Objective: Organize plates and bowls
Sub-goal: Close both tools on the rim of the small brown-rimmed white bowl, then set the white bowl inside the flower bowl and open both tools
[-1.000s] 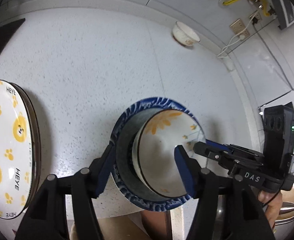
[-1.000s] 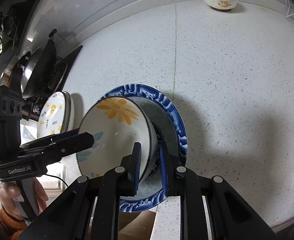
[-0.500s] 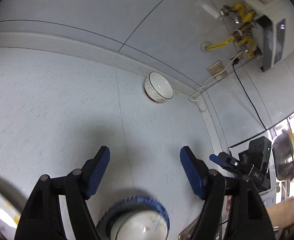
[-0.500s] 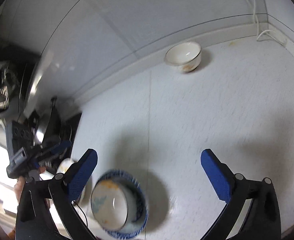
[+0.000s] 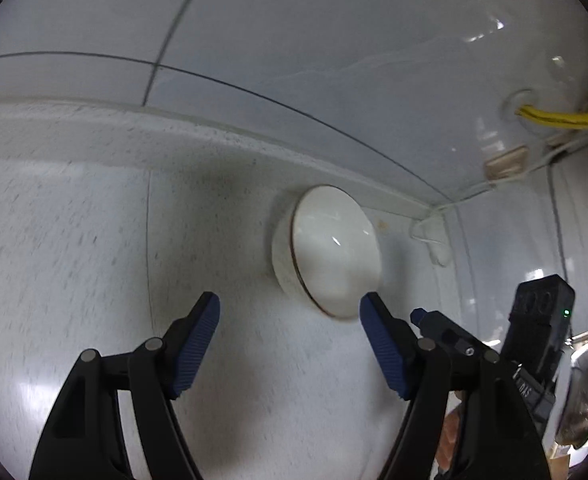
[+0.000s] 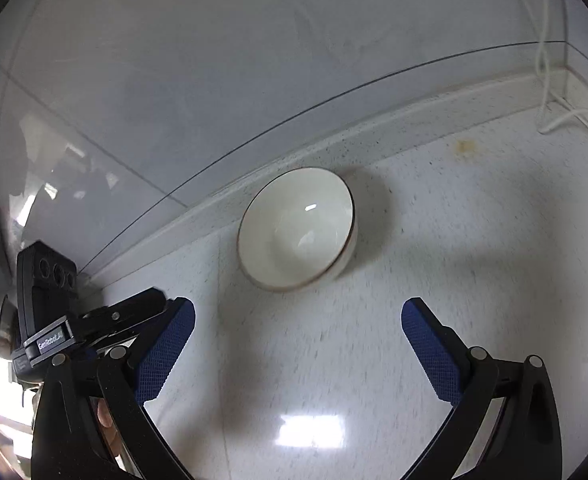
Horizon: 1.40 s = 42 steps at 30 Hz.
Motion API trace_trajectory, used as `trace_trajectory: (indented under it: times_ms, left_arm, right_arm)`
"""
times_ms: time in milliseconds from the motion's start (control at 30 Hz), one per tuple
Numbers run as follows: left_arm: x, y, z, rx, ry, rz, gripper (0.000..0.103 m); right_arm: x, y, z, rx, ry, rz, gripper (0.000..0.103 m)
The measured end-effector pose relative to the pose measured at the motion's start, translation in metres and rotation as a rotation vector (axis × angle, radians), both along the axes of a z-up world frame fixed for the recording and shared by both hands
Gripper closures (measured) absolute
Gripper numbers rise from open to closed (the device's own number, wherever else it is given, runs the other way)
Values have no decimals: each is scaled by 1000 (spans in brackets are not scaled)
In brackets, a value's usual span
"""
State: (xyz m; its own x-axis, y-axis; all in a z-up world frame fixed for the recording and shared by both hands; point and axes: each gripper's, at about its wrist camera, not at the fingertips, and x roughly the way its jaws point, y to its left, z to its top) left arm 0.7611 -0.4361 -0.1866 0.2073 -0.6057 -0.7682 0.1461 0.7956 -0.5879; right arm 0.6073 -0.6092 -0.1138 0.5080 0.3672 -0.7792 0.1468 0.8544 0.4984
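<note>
Both tongs, left (image 5: 290,320) and right (image 6: 297,330), gape wide and empty; white bowl (image 6: 295,230) sits just ahead on the bench (image 6: 473,260).

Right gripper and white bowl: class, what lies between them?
Nothing. In the right wrist view, only bare speckled counter separates the open right gripper from the white bowl.

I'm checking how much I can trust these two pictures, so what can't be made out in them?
- Bowl: any pattern on its outside is lost to motion blur in both views.
- Wall fittings: blurred and crowded at the left view's right edge.
- Metal pot: cut off by the same edge, behind the other tool.
- Hand: mostly hidden by the tool's black arms in the right view.
</note>
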Motion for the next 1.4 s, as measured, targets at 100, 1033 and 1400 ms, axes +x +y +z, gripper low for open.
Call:
trace_trajectory:
  times_ms: [100, 1033, 1400]
  left_arm:
    - [21, -11, -19, 55, 48, 21, 33]
    - [-74, -9, 14, -72, 135, -11, 85]
    - [-211, 91, 125, -73, 39, -10, 85]
  right_arm:
    - [25, -2, -20, -37, 37, -14, 36]
    - [-10, 26, -12, -5, 87, 3, 84]
    - [-133, 86, 78, -14, -2, 78, 84]
